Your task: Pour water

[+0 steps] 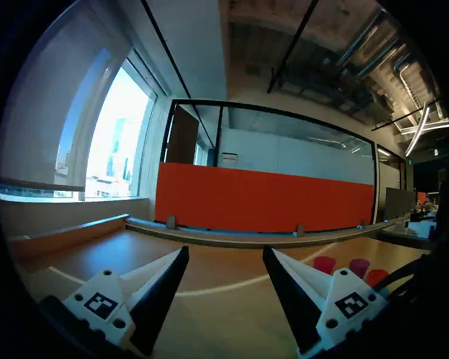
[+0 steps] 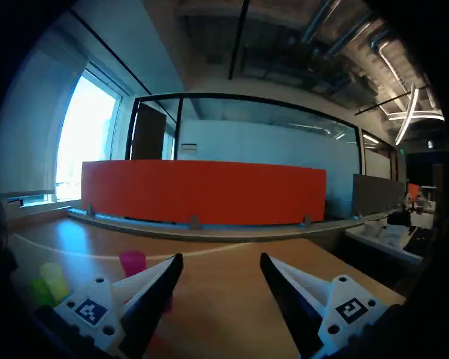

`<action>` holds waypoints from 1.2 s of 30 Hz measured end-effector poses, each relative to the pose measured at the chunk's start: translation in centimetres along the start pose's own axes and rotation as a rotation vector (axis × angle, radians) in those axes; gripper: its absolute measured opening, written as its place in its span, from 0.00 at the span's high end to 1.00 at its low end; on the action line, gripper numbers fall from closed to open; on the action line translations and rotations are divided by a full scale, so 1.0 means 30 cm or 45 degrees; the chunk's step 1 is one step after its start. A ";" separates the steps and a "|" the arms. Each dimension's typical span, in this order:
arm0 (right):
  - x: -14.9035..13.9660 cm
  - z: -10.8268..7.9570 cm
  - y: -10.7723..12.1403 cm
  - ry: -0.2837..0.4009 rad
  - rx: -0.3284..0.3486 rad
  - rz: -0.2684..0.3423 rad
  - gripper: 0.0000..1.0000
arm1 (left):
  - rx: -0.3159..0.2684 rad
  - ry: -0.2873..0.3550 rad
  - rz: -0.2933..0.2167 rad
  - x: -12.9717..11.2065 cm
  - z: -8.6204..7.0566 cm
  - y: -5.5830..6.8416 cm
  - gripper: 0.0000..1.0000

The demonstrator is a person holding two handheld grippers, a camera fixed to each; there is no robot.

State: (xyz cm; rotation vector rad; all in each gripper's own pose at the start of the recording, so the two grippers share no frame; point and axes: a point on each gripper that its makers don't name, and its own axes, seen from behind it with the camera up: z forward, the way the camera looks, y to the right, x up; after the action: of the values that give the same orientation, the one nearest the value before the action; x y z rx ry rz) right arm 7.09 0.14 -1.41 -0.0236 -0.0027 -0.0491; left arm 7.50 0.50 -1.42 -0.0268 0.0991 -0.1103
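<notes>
While the left claw [image 1: 225,249] and right claw [image 2: 221,256] gape wide and empty over open worktop [image 2: 236,281] — bare to the orange divider [image 2: 203,191] at its far edge — a pink cup [image 2: 133,262] and seemingly a yellow cup [image 2: 55,280] stand left of the right claw.

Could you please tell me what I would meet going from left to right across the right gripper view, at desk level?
green cup → yellow cup → pink cup → open right tongs → neighbouring desk
</notes>
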 end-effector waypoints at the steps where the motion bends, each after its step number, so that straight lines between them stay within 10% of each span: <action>1: -0.001 -0.002 0.000 -0.001 -0.004 -0.004 0.00 | 0.002 0.001 0.006 -0.003 0.000 -0.002 0.09; 36: 0.030 -0.014 -0.012 0.000 -0.019 0.005 0.00 | 0.018 -0.065 0.112 -0.201 0.007 -0.026 0.09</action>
State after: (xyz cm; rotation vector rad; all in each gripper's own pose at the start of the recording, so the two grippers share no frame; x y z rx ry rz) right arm 7.97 -0.28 -1.82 -0.0382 -0.0020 -0.0450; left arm 1.46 0.40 -0.59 -0.0107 0.0485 -0.0224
